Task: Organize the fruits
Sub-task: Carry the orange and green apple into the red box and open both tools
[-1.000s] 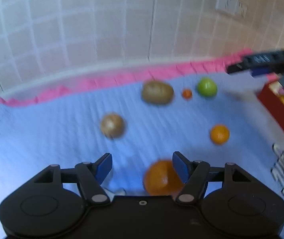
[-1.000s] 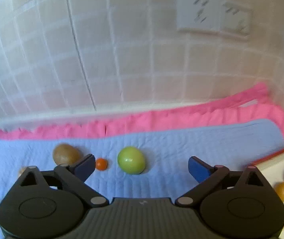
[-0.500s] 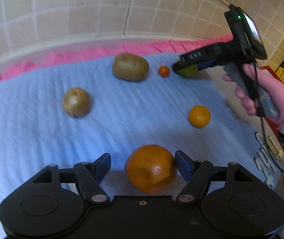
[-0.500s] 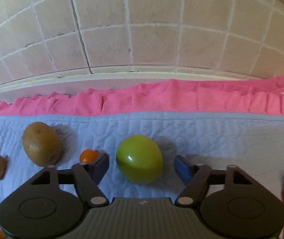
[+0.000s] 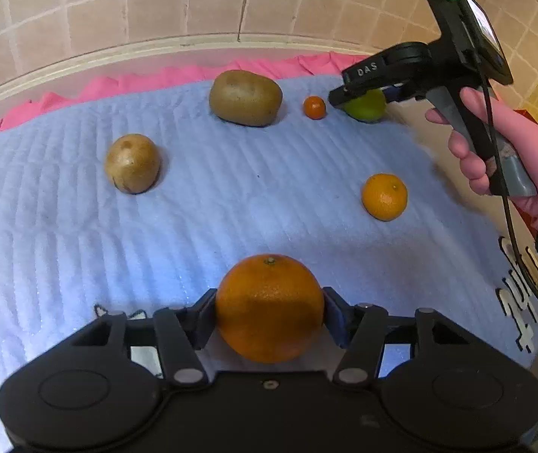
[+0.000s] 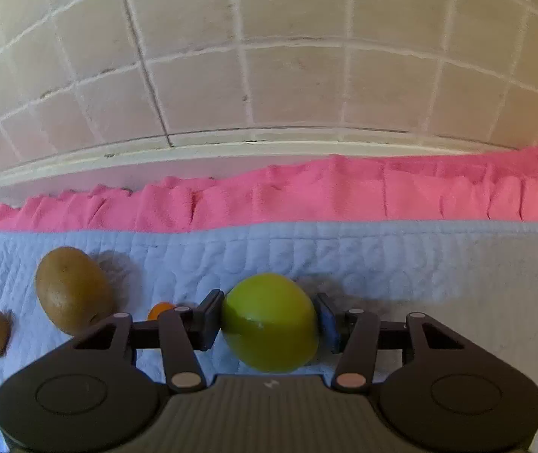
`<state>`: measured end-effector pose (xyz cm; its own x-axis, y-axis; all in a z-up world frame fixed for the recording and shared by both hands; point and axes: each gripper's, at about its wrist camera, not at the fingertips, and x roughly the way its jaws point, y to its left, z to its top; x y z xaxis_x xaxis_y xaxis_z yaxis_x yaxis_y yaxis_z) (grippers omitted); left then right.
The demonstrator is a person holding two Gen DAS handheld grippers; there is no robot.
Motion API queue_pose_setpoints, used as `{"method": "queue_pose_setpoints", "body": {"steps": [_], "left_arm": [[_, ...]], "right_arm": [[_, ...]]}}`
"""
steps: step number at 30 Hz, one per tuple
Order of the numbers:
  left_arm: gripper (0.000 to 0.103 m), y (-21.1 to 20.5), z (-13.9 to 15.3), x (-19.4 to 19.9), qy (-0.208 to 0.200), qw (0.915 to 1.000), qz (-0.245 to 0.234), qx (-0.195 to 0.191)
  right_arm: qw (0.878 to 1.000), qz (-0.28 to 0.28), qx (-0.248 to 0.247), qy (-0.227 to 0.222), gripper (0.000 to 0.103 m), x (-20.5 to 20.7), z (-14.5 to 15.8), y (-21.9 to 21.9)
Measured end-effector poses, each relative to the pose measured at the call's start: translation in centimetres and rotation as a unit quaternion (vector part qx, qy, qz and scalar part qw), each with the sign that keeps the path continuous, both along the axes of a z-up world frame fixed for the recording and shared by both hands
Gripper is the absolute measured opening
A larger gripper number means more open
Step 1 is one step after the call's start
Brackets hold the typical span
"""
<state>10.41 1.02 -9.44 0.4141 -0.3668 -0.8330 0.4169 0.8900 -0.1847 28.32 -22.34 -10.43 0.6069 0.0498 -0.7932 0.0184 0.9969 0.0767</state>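
Both claws gripping fruit on blue mat (image 5: pixel 231 204).
Left gripper (image 5: pixel 269 311) clamps large orange (image 5: pixel 269 307); right gripper (image 6: pixel 270 321) clamps green fruit (image 6: pixel 269 321) near mat's far edge.

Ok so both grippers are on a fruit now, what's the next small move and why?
Probably lift both straight up a little. The left gripper is shut on the large orange and the right gripper on the green fruit, yet both fruits appear to sit on the blue mat, so clearing it comes before carrying.
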Motion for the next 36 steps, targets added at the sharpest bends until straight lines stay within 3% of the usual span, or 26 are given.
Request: {"method": "queue_pose_setpoints", "body": {"steps": [7,12,17,22,30,36], "left_arm": [[0.067,-1.0,2.7,-0.3,-0.039,0.9992,-0.003,0.004],[0.067,-3.6,6.8,-0.5,-0.104,0.994,-0.034,-0.003],[0.067,-8.2,10.9,0.5,-0.152,0.9832,-0.097,-0.026],[0.067,-14.9,14.4,1.2,-0.195,0.965,-0.167,-0.053],[0.068,-27.4,15.6,0.6,-0.176,0.9333,-0.292,-0.111],[0.068,-35.7,12.0,-0.4,-0.12,0.9157,-0.363,-0.125]], "right_arm": [[0.999,-0.032,0.019,-0.036,0.054,-3.1,3.3,-2.2],[0.993,-0.075,0.049,-0.076,0.054,-6.7,7.5,-5.5],[0.985,-0.12,0.044,-0.119,0.054,-11.5,11.4,-9.8],[0.97,-0.196,0.034,-0.139,0.054,-17.3,13.6,-16.1],[0.937,-0.328,0.022,-0.121,0.054,-26.6,12.8,-26.4],[0.901,-0.406,0.096,-0.115,0.054,-32.5,9.9,-31.6]]}}
